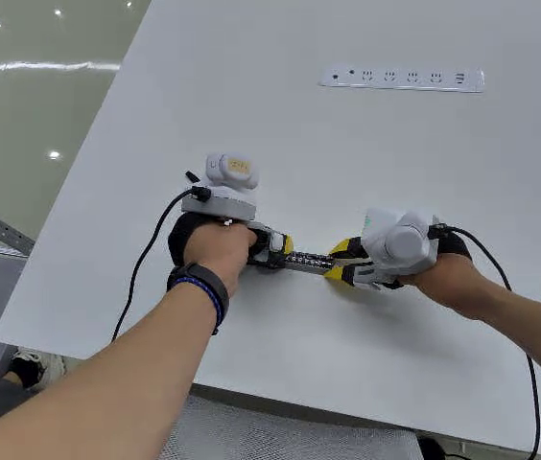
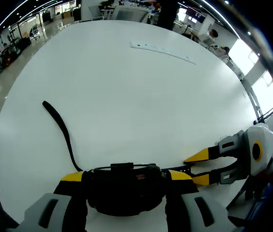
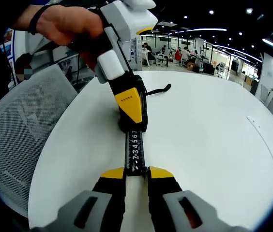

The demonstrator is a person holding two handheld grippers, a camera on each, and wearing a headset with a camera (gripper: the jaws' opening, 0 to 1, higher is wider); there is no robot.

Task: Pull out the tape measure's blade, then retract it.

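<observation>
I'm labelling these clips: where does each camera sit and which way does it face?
Head view: on the person's head, looking down at the table; both forearms, left gripper and right gripper show.
Left gripper view: on the left gripper, facing toward the power strip; its jaws clamp the tape measure.
Right gripper view: on the right gripper, facing the left gripper; its jaws pinch the blade.
Shared: each gripper view shows the other gripper.

Head view: above, looking down at the worktop (image 1: 366, 153).
Left gripper view: low, facing right claw (image 2: 194, 169).
Right gripper view: low, facing left claw (image 3: 126, 94).
Shared: tape measure (image 3: 133, 121).
</observation>
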